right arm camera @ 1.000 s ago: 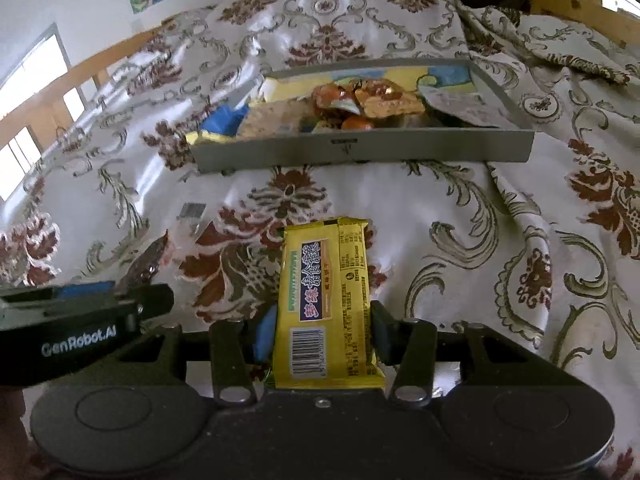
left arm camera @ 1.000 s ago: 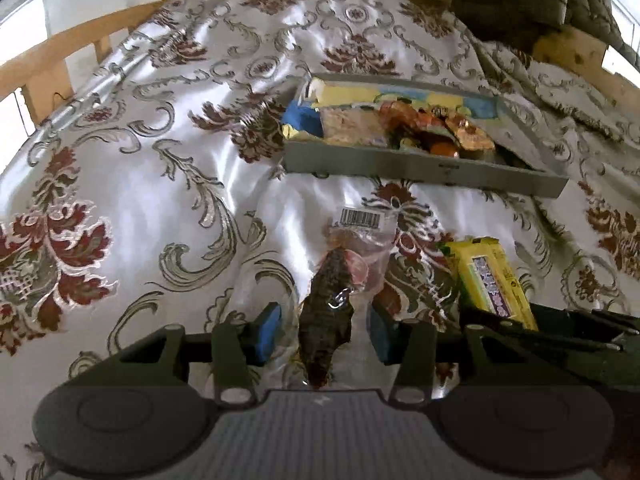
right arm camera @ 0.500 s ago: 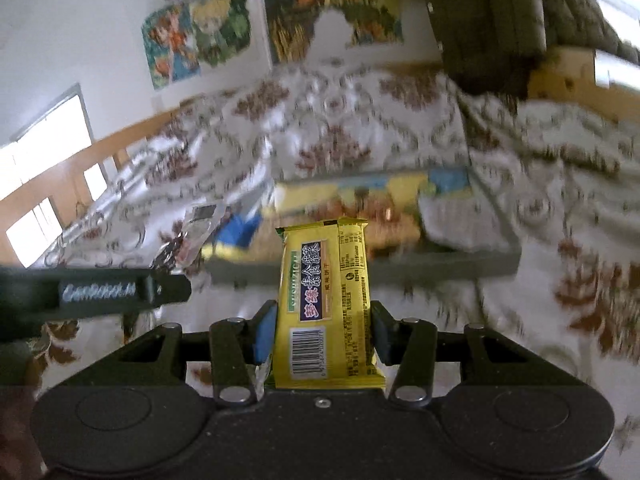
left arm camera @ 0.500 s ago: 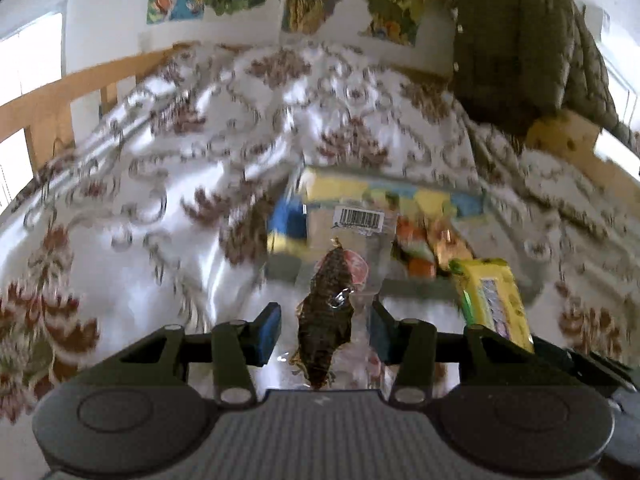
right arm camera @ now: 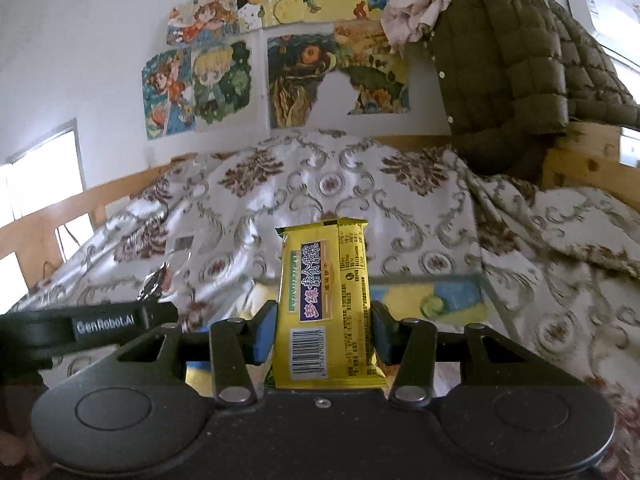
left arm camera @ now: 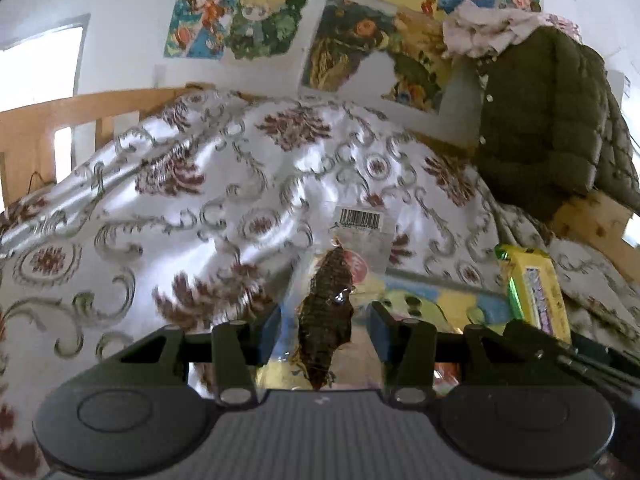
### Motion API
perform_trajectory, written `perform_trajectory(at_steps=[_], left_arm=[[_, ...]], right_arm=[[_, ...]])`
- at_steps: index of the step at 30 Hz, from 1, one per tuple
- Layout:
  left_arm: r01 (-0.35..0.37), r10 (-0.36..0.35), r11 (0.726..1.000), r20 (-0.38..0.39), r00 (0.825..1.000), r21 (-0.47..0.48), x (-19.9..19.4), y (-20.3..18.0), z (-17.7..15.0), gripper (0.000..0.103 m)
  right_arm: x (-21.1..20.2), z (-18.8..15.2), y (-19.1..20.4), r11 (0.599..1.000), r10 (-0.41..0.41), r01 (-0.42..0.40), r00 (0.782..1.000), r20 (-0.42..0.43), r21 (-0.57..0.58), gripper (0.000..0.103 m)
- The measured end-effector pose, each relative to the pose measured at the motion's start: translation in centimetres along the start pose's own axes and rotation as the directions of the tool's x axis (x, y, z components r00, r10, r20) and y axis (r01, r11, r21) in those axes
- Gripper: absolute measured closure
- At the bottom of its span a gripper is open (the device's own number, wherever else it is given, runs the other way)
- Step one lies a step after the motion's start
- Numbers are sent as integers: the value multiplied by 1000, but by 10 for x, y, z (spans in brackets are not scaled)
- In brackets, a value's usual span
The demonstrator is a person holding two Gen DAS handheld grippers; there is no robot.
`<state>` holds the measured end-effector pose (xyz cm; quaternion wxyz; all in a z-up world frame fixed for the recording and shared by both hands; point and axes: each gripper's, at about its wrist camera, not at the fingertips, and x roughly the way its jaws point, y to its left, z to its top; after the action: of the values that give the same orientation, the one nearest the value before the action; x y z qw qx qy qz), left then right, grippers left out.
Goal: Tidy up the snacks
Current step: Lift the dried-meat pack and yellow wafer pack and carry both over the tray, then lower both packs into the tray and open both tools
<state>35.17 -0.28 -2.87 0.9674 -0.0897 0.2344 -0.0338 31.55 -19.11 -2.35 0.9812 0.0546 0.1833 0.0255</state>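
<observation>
My left gripper (left arm camera: 324, 332) is shut on a clear packet (left arm camera: 362, 240) that has a barcode label and a dark brown dried snack (left arm camera: 326, 320) inside. It hangs in the air above the near part of the grey tray (left arm camera: 440, 282). My right gripper (right arm camera: 324, 332) is shut on a yellow snack bar (right arm camera: 326, 304) with a barcode, held upright over the tray's rim (right arm camera: 424, 278). The same yellow bar (left arm camera: 534, 292) shows at the right of the left wrist view. The clear packet (right arm camera: 158, 280) shows at the left of the right wrist view. Yellow and blue packets lie in the tray, mostly hidden.
A shiny floral bedspread (left arm camera: 200, 200) covers the bed around the tray. A wooden bed frame (left arm camera: 48, 120) runs along the left, and an olive quilted jacket (right arm camera: 512, 60) hangs over a wooden post at the right. Cartoon posters (right arm camera: 200, 84) cover the wall behind.
Both grippers rose from the bedspread with their packets and moved forward over the tray. Both views tilted up, so the wall and the posters came into sight.
</observation>
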Motion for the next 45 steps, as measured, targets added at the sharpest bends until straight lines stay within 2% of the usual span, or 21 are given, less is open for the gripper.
perform_trajectory(at_steps=[6, 9, 18, 28, 36, 45], left_arm=[[-23, 24, 999, 35, 999, -38, 31, 16, -4, 51], [-9, 11, 997, 34, 999, -71, 43, 24, -7, 51], [18, -17, 999, 41, 999, -43, 61, 25, -19, 51], [2, -4, 999, -31, 1000, -53, 73, 29, -25, 51], [-1, 0, 1000, -90, 996, -18, 80, 25, -28, 50], [-14, 16, 1000, -101, 995, 13, 82, 20, -32, 50]], right_arm=[[40, -3, 5, 999, 36, -36, 999, 1, 18, 53], [53, -10, 9, 999, 46, -46, 999, -8, 24, 53], [78, -27, 19, 998, 58, -58, 998, -23, 14, 53], [87, -41, 26, 998, 45, -47, 997, -65, -36, 53], [93, -47, 23, 997, 7, -15, 994, -106, -78, 53], [92, -51, 29, 989, -22, 7, 994, -102, -147, 53]])
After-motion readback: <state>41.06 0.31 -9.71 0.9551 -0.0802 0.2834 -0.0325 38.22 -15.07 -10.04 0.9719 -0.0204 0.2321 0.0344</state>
